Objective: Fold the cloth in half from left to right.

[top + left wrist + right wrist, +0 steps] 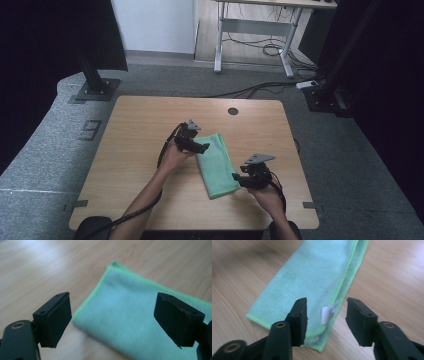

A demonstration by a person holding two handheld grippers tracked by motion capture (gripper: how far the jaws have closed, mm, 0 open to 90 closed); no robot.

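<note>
A green cloth point(216, 165) lies folded into a long strip on the wooden table point(135, 135), running from the middle toward the near right. My left gripper point(201, 146) hovers at the cloth's far left edge, jaws open wide, nothing held. In the left gripper view, the left gripper point(112, 298) stands above the green cloth point(130, 322), with a corner of the cloth showing beyond the jaws. My right gripper point(239, 179) is at the cloth's near right corner, open. In the right gripper view, the right gripper point(327, 302) straddles the folded edge of the cloth point(312, 272) and a white label point(328, 312) without touching.
A round dark cable port point(233, 111) sits near the table's far edge. Beyond the table, on grey carpet, are a black stand base point(95, 89), a desk frame point(255, 30) and loose cables point(260, 89). Bare wood lies left of the cloth.
</note>
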